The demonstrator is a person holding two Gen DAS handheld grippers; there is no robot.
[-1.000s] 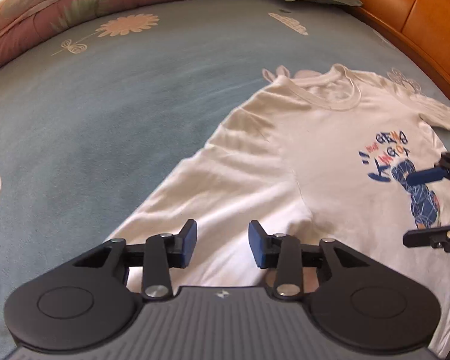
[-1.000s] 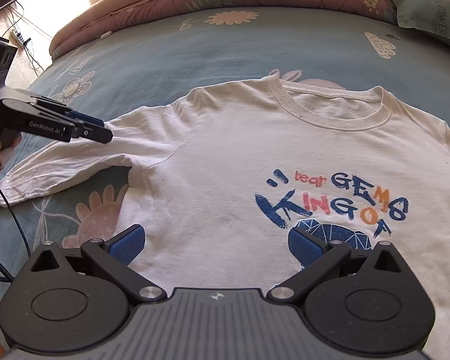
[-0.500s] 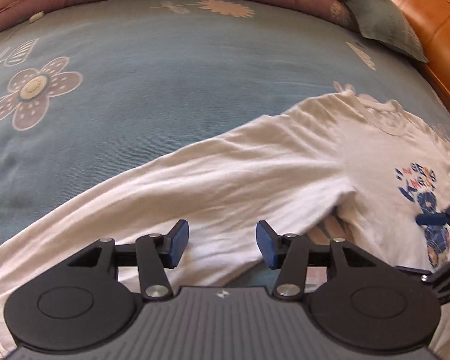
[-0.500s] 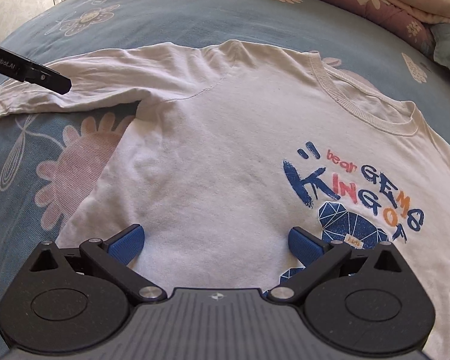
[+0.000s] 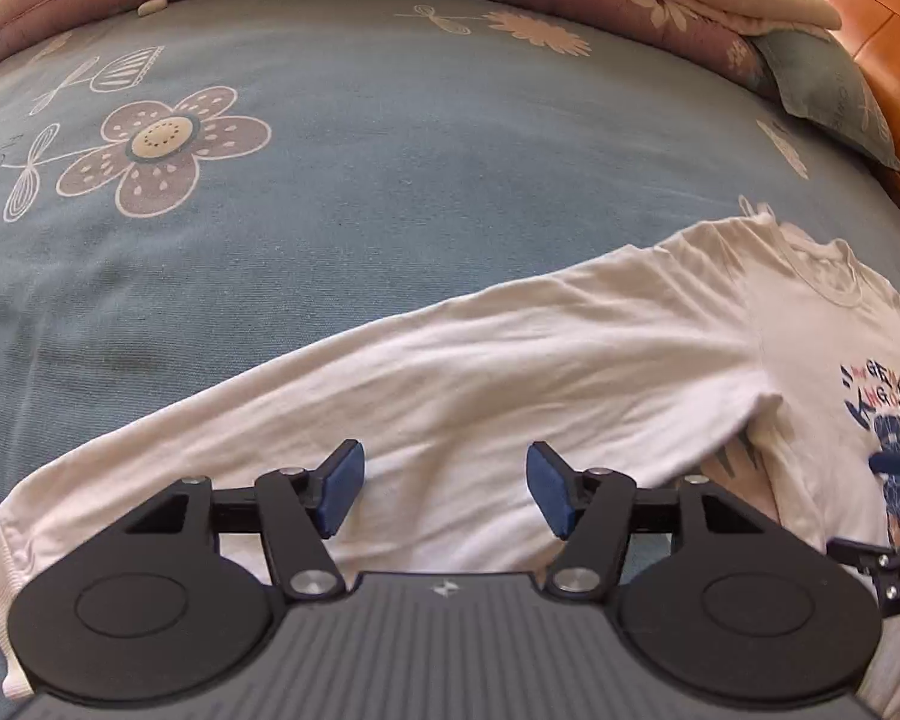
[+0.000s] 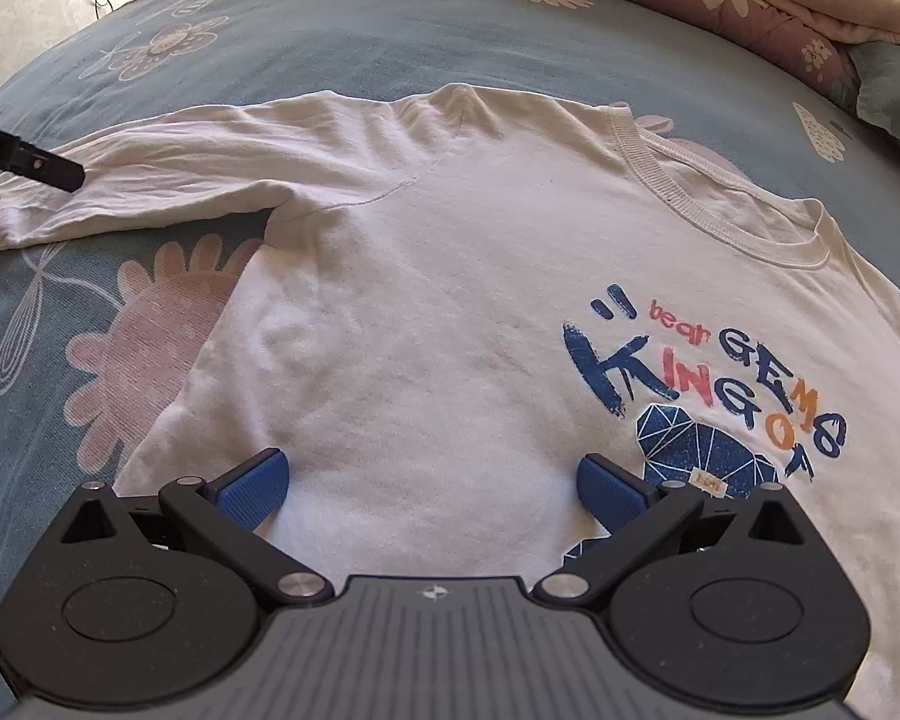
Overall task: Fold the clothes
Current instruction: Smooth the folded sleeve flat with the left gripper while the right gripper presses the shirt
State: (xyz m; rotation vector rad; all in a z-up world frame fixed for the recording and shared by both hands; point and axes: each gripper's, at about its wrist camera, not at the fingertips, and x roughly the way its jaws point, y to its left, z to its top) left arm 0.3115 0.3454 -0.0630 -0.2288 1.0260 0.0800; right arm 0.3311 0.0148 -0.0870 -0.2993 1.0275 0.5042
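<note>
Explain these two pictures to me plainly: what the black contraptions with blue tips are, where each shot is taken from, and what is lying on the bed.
Each black contraption is a hand-held two-finger tool with a camera looking along its fingers. One picture looks over the left tool, above the shirt's long sleeve; its jaws have just been opening and hold nothing. The other looks over the right tool, open above the chest of the white long-sleeved T-shirt with a blue and orange print. The T-shirt lies spread flat on a blue flowered bedsheet.
</note>
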